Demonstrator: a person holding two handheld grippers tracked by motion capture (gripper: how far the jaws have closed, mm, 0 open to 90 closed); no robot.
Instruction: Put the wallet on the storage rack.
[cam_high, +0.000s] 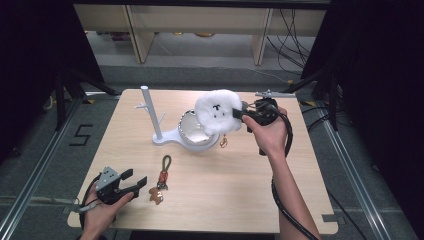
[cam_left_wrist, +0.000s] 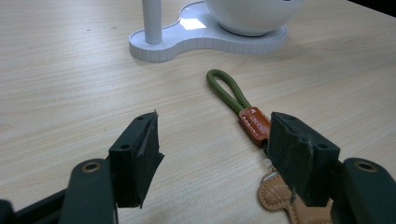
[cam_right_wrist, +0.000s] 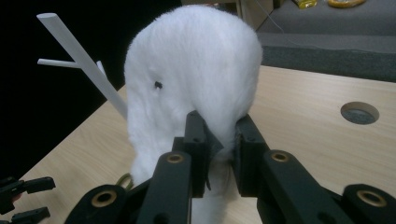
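Your desk (cam_high: 280, 200) has bare wood along its near right edge. Your right hand-held gripper (cam_high: 243, 114) is clenched on the white plush (cam_high: 216, 110), lifted over the bowl (cam_high: 192, 132) on the white stand (cam_high: 159, 135); the plush hides most of the bowl. Your left hand-held gripper (cam_high: 134, 181) rests released, jaws wide, by the keychain (cam_high: 161, 180), whose leather charm is partly hidden behind one jaw.

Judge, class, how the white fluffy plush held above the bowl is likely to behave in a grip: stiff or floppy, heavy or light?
The white plush is probably soft: in the right gripper view the right gripper has its jaws sunk into the fur. It looks light, since a pinch at one edge holds it aloft. Its lower part hangs down, so it may flop and swing.
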